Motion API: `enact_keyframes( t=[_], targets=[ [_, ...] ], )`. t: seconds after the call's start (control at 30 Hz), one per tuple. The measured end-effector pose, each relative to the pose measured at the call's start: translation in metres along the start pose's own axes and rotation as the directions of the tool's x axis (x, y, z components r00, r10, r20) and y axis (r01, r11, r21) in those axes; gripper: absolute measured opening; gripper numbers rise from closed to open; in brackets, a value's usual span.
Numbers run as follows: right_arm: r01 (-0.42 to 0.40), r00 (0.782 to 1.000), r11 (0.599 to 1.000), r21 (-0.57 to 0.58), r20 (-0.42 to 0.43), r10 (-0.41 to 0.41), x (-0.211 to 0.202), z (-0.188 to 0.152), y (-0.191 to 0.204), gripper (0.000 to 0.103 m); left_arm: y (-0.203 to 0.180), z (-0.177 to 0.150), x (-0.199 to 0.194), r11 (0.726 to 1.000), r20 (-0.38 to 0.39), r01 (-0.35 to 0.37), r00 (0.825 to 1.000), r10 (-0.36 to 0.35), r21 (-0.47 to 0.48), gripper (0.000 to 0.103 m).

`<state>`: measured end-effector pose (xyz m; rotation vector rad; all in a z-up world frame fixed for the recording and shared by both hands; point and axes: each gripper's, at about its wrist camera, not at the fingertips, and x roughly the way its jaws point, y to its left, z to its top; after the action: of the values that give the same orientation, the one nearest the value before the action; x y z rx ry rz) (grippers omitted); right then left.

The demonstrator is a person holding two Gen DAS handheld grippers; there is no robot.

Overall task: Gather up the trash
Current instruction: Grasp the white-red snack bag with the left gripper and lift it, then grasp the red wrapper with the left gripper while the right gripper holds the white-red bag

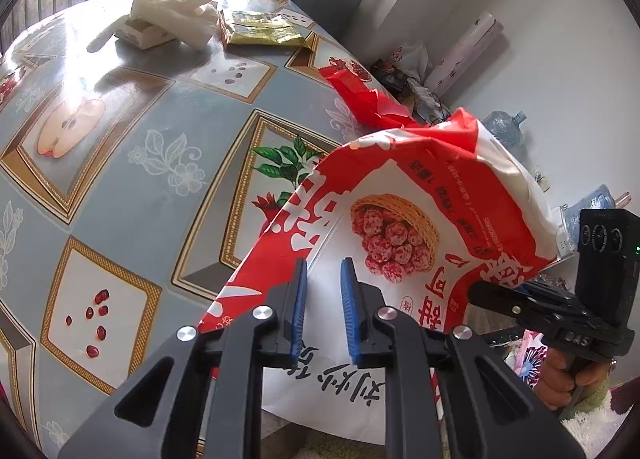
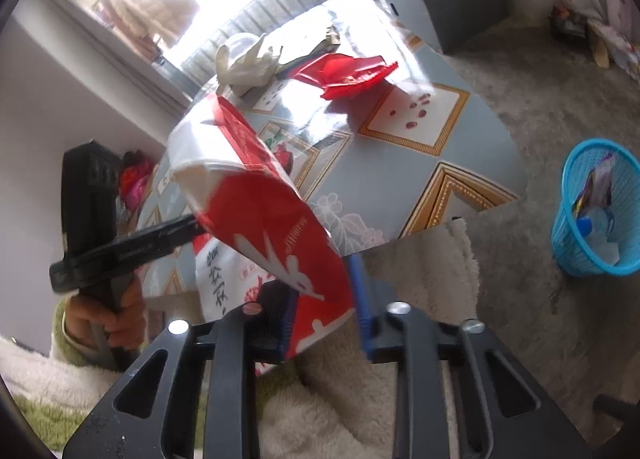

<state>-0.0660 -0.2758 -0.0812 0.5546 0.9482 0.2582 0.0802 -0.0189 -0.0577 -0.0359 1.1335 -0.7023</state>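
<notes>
- Red-and-white snack bag (image 1: 404, 227): raised over the near edge of the table (image 1: 120, 187).
- Right gripper (image 2: 326, 311): pads spread around the bag's lower corner; a firm clamp cannot be confirmed.
- Left gripper (image 1: 323, 309): jaws narrowly parted, nothing between them, in front of the bag face.
- Red wrapper (image 2: 348, 75): at the table's far part.
- Blue basket (image 2: 596, 211): on the floor, well apart from the table.

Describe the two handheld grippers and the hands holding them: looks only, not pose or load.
Both grippers, left and right, are matte black with slotted triangular finger arms, silver round bolts and ribbed blue pads. Each has a black boxy block on a pistol handle; the right gripper's body shows white lettering and a green light. The left hand wears a green sleeve.
</notes>
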Motion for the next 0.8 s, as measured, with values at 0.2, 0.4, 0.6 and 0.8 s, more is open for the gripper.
enact_keyframes(
  t=[0.2,0.4,0.6,0.8],
  targets=[
    [0.058,0.998,0.996,-0.063,0.022,-0.056,-0.021,-0.007,-0.014,0.002,-0.004,0.005,0.001,0.995,-0.03,0.098,0.995,-0.099,-0.034,0.017],
    [0.15,0.988,0.986,-0.069,0.046,-0.147,-0.05,-0.015,-0.043,0.0,-0.016,0.036,0.0,0.99,0.026,0.138,0.99,-0.137,-0.026,0.017],
    [0.173,0.978,0.985,0.016,0.116,-0.173,-0.075,-0.011,-0.07,0.0,-0.033,0.081,0.026,0.986,0.025,0.164,0.986,-0.163,-0.035,0.041],
    [0.177,0.973,0.983,0.048,0.14,-0.182,-0.08,-0.006,-0.079,0.0,-0.036,0.104,0.059,0.974,-0.032,0.172,0.983,-0.179,-0.15,0.042]
  ],
)
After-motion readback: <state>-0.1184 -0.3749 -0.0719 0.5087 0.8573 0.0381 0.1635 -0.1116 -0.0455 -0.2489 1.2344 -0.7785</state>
